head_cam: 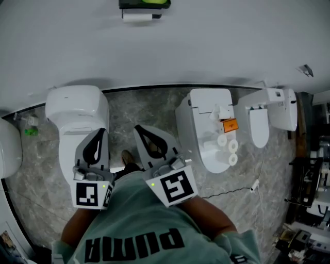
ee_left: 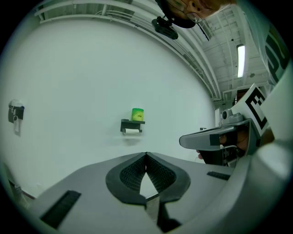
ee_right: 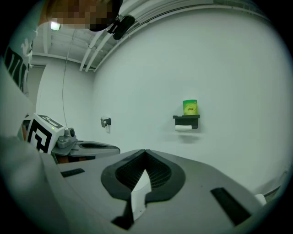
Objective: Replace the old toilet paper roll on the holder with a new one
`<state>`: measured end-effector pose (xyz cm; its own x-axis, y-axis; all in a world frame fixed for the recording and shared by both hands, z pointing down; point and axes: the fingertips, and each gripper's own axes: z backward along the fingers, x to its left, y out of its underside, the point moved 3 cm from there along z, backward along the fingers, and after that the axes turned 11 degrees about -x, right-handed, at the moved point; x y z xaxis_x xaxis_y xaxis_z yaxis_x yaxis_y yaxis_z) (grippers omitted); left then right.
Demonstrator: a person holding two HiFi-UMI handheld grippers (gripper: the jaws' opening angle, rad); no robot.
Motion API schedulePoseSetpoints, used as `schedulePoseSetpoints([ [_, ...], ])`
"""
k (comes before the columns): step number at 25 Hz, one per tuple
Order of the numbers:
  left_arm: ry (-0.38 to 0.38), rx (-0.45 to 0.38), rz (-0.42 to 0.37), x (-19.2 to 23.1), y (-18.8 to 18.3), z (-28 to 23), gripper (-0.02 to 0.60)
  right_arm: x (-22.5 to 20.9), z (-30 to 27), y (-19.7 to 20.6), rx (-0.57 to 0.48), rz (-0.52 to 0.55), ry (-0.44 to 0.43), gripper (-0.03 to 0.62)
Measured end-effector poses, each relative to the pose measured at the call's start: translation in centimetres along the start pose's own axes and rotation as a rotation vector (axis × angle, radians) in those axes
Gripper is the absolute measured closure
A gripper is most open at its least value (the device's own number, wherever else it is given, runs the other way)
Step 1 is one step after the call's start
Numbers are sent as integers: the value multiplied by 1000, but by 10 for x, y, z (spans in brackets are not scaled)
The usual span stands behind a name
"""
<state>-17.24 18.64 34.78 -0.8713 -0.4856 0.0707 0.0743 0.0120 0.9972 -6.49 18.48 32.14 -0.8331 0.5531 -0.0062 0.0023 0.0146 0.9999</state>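
Observation:
A black wall holder (head_cam: 138,6) carries a white toilet paper roll (head_cam: 137,17) under its shelf and a green canister (head_cam: 154,1) on top. It shows far ahead in the left gripper view as the holder (ee_left: 132,124) with the roll (ee_left: 132,131), and in the right gripper view as the holder (ee_right: 186,119) with the roll (ee_right: 184,128). Both grippers are held near my chest, side by side and well short of the wall. My left gripper (head_cam: 101,132) (ee_left: 146,155) is shut and empty. My right gripper (head_cam: 138,129) (ee_right: 145,151) is shut and empty too. Spare white rolls (head_cam: 228,148) lie on a toilet at the right.
A white toilet (head_cam: 78,116) stands on the marble floor right below the grippers. A second toilet (head_cam: 206,129) with an orange item (head_cam: 230,125) is to the right, another fixture (head_cam: 268,116) beyond it. A small wall fitting (ee_right: 106,122) hangs left of the holder.

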Motion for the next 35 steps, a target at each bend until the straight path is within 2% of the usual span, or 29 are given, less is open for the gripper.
schedulePoseSetpoints([
  [9,-66,40,-35,-2,2,-16,577,-20,-14,7,-16,-54,-67,589],
  [16,-92,5,-45,-8,-10,-50,577,-45,-29,3,-17,-48,-139,589],
  [21,-145,51,-56,-12,-9,-72,577,-69,-38,1,-27,-55,-165,589],
  [28,-158,56,-91,-17,-9,-102,577,-99,-49,1,-39,-70,-195,589],
  [35,-151,18,-123,-31,-12,-136,577,-133,-56,1,-59,-77,-214,589],
])
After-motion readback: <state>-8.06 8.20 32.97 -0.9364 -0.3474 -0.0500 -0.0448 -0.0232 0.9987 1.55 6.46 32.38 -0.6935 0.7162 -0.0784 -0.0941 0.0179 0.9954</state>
